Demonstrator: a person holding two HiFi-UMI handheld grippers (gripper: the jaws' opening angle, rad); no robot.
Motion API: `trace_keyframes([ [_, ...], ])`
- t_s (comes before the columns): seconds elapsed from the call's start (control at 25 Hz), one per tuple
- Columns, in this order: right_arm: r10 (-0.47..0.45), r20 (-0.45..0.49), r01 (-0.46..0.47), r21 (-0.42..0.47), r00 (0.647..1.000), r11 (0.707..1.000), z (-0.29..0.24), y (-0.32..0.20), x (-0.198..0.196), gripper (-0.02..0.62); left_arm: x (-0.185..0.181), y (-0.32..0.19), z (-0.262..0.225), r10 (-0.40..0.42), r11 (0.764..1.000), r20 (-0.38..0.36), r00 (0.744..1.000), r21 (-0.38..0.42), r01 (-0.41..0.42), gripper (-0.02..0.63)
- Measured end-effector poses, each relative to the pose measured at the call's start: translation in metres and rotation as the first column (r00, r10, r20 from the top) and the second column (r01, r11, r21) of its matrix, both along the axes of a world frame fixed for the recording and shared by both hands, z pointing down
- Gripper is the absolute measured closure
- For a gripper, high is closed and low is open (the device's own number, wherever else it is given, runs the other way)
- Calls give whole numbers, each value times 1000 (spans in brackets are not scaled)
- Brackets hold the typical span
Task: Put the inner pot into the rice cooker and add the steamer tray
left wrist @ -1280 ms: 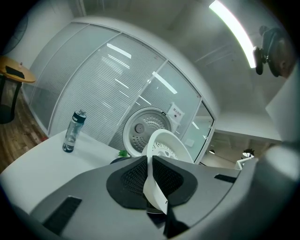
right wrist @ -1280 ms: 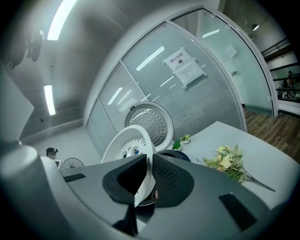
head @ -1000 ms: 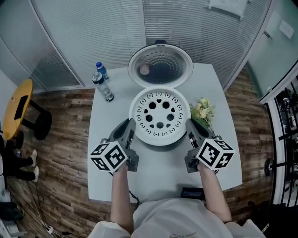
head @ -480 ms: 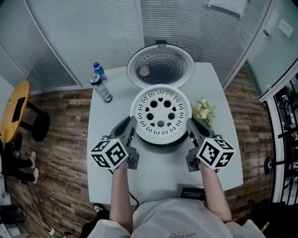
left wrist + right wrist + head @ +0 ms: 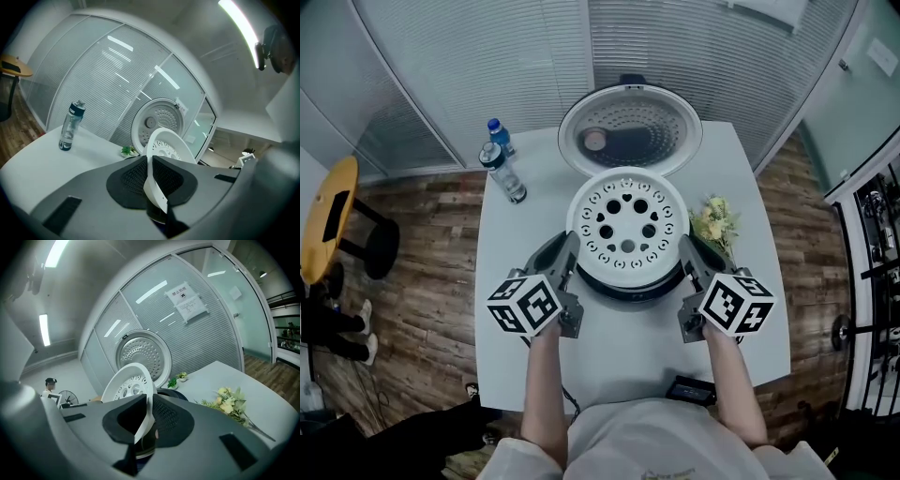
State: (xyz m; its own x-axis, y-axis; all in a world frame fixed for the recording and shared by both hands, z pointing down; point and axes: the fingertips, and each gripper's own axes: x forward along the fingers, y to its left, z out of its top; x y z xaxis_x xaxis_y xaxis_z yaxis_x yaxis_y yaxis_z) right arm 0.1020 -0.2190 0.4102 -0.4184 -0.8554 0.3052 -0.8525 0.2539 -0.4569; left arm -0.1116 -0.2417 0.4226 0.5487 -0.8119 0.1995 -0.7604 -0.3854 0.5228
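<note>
Bright ceiling-strip glare, even cool light, fisheye-warped edges.

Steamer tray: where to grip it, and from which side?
Grip the steamer tray by its thin rim at two opposite points, coming in from its left and right. It is round, wide and shallow, too broad for one jaw span, and the lip fits between the jaws. The left gripper and right gripper are shut on it that way.
</note>
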Motion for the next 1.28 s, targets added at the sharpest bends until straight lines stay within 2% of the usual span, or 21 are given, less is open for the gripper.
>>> trace_keyframes([
  [0.72, -7, -44, 4, -68, 999, 998, 21, -13, 0, 541, 3, -16, 19, 14, 998, 71, 997, -57, -10, 568],
  [1.04, -38, -158, 28, -68, 987, 997, 27, -21, -2, 531, 5, -23, 25, 20, 998, 136, 990, -65, -12, 563],
  [1.28, -64, -227, 49, -70, 972, 996, 33, -23, -2, 523, 7, -24, 32, 29, 998, 213, 977, -66, -15, 549],
])
